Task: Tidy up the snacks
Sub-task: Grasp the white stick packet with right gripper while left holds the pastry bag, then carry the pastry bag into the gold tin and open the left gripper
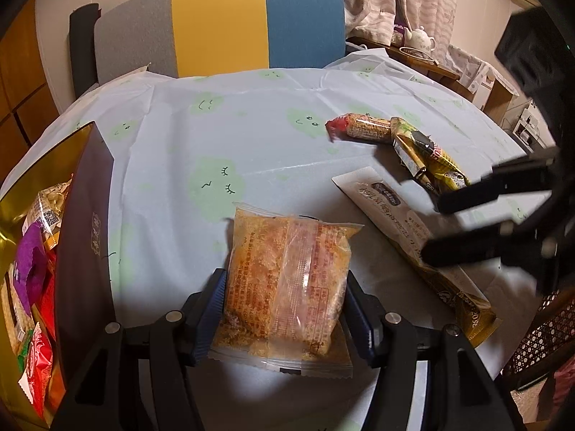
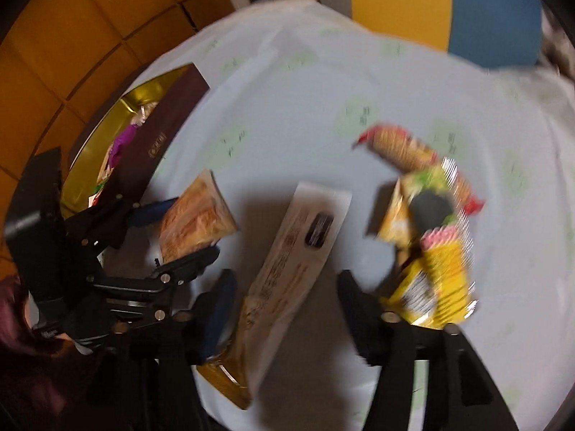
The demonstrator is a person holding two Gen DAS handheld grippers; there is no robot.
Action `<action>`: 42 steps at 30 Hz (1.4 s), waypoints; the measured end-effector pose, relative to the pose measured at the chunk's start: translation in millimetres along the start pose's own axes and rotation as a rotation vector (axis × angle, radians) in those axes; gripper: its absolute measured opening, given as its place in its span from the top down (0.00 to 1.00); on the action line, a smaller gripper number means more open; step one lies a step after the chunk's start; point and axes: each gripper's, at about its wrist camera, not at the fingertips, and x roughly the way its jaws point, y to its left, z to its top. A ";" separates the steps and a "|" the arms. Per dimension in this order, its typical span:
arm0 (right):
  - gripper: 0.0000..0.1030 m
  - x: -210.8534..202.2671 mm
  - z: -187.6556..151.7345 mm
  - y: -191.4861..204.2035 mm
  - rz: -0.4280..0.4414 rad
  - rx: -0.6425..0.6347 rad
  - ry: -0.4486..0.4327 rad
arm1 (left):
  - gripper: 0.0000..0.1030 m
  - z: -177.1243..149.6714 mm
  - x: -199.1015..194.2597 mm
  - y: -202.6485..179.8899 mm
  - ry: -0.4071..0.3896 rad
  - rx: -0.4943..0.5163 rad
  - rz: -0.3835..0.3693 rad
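Observation:
My left gripper is shut on a clear-wrapped orange pastry packet, held just above the table; it also shows in the right wrist view. My right gripper is open, its jaws either side of a long white and gold snack packet lying on the table, which also shows in the left wrist view. A biscuit roll and yellow snack packets lie further right. The dark box with gold lining holds several snacks at the left.
The table wears a pale blue cloth with green prints. A chair with a grey, yellow and blue back stands behind it. A side table with a teapot is at the far right.

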 end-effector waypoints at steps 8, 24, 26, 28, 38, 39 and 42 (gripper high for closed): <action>0.67 20.0 -21.3 11.2 -0.132 0.054 -0.014 | 0.39 -1.4 0.1 1.8 -0.011 -0.006 -0.004; 0.66 16.6 -57.0 26.4 -0.243 0.062 -0.168 | 0.40 7.0 -5.9 1.1 0.020 -0.035 -0.030; 0.66 19.2 -58.4 27.0 -0.240 0.067 -0.177 | 0.40 7.9 -12.3 -0.8 0.013 -0.026 -0.015; 0.66 19.9 -59.5 26.5 -0.239 0.069 -0.180 | 0.40 9.7 -21.0 -1.3 0.003 -0.029 -0.018; 0.66 17.5 -62.9 27.0 -0.258 0.059 -0.204 | 0.40 16.5 -70.2 5.0 -0.072 -0.064 -0.001; 0.66 17.9 -63.0 28.1 -0.264 0.056 -0.207 | 0.40 16.8 -73.3 6.5 -0.078 -0.068 0.001; 0.66 17.4 -63.4 28.3 -0.268 0.061 -0.208 | 0.40 17.0 -82.6 12.8 -0.091 -0.078 0.013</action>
